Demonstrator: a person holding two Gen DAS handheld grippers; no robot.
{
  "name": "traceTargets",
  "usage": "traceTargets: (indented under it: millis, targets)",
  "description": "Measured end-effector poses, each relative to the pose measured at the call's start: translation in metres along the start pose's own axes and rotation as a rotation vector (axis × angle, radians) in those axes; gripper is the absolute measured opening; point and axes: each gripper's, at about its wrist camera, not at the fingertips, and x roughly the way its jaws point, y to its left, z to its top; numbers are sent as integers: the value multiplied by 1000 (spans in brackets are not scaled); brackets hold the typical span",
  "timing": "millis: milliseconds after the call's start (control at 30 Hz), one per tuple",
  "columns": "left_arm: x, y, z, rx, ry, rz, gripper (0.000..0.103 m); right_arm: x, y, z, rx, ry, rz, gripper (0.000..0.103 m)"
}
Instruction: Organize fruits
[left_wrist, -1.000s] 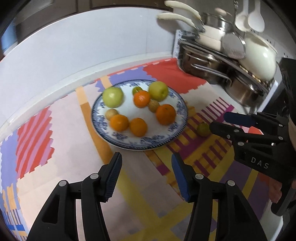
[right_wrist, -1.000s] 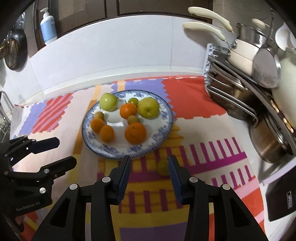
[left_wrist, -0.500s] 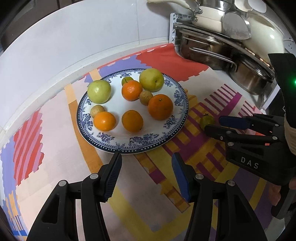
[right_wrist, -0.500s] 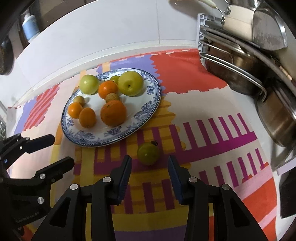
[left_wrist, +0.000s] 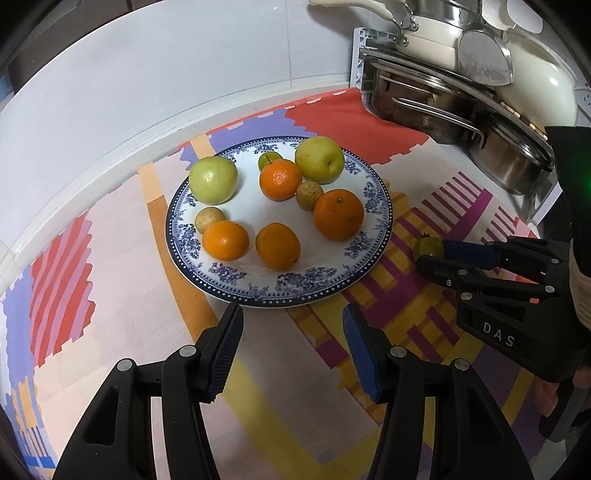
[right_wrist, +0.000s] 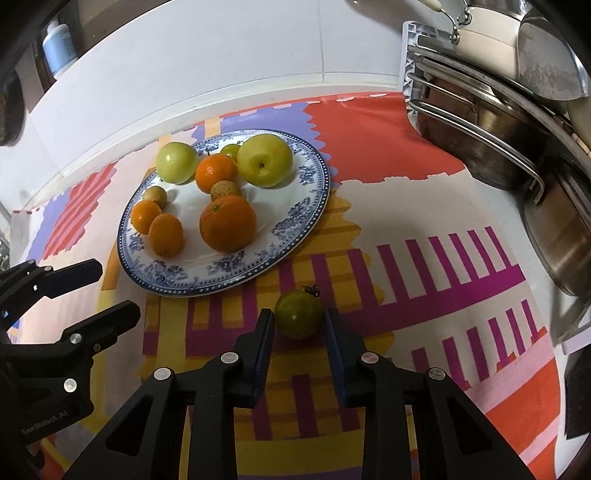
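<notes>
A blue-and-white plate (left_wrist: 280, 301) (right_wrist: 207, 288) lies on the patterned mat, holding two green apples, several oranges and a few small fruits. A small green fruit (right_wrist: 299, 314) (left_wrist: 428, 248) sits on the mat just right of the plate. My right gripper (right_wrist: 299, 317) (left_wrist: 432, 254) is shut on this fruit, one pad pressing on each side. My left gripper (left_wrist: 292, 308) (right_wrist: 116, 290) hovers open at the plate's near rim with nothing between its fingers.
Steel pots and pans (left_wrist: 443, 107) (right_wrist: 491, 147) are stacked on a rack at the right edge of the mat. A white wall ledge (left_wrist: 184, 110) runs along the back. A soap bottle (right_wrist: 55, 40) stands at the far left.
My right gripper has come down around the small green fruit and its jaws have closed onto it. The left gripper has edged slightly closer to the plate.
</notes>
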Motion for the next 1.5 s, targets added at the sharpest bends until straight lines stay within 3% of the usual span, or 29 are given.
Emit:
traceTargets:
  millis: [200,700,1000,1500]
  targets:
    - [-12,12,-6,-19,-17,-7,55,-18,11,-1,-12,-40,3,29]
    - [-41,72,3,-64,-103,102,58,-31,73,46,-104,-129,65,29]
    - [-31,94,14,-79,-82,111,58,-5,89,71,-120,-90,70,29]
    - [-17,106,15,-74,-60,115,58,28,90,79,-80,-38,27,29]
